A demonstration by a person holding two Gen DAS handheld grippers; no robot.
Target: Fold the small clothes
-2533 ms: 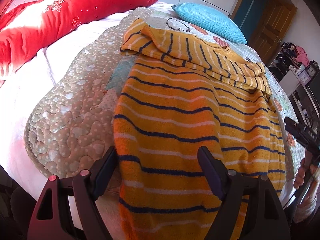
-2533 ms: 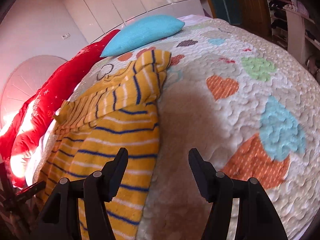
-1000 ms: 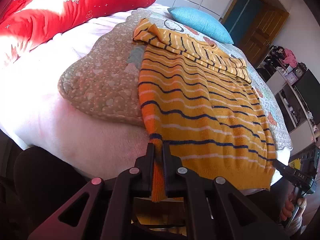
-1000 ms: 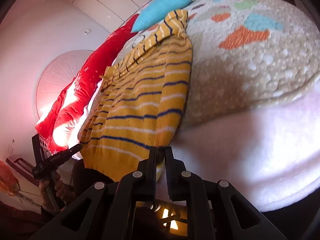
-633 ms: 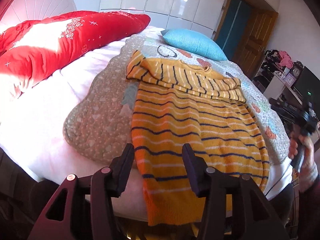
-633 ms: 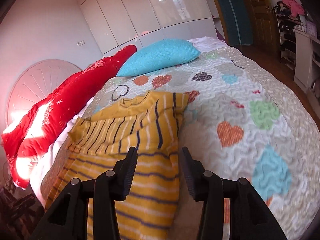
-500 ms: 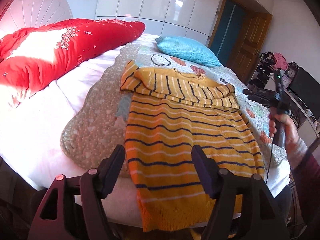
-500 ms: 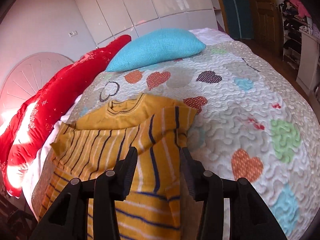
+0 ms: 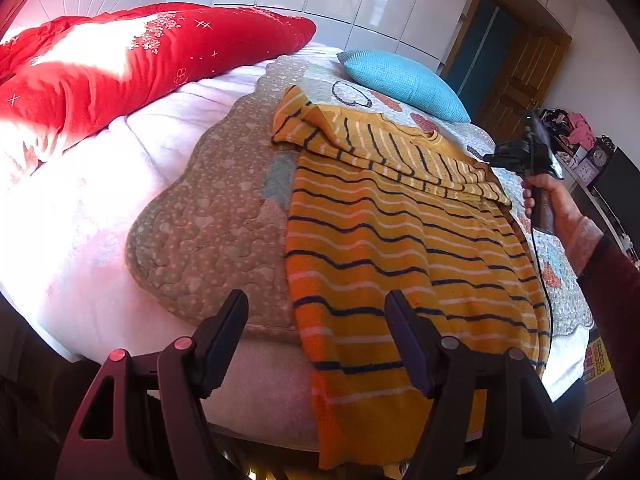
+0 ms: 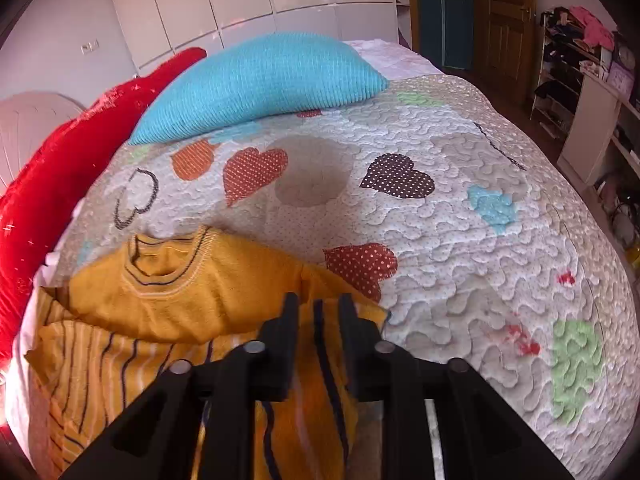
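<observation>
Left wrist view: the left gripper [image 9: 316,332] is hovering with jaws spread wide, holding nothing, over the near edge of the bed where the yellow striped sweater [image 9: 400,248] is lying flat on the heart-print quilt [image 9: 208,216], its hem hanging off the mattress edge. The sleeves are lying folded across the chest near the collar. Behind it a red duvet [image 9: 120,60] and a blue pillow [image 9: 400,80] are sitting at the head of the bed. At far right the person's right hand [image 9: 552,200] is holding the other tool above the sweater's shoulder. Right wrist view: the right gripper [image 10: 316,312] is sitting low at the folded sleeve corner, jaws narrowed with a strip of striped knit between them; whether the pads are actually pinching the fabric I cannot tell, a thin gap is showing on each side. The collar [image 10: 168,268] is lying just left of it, with the quilt [image 10: 480,240] stretching beyond. Risks, as I judge them: if the right gripper is catching only the top layer, lifting will be peeling the sleeve open instead of carrying the fold; the loose knit could be slipping out of a shallow bite; and the dangling hem could be dragging the body toward the floor, skewing any fold made while the left gripper is idle.
</observation>
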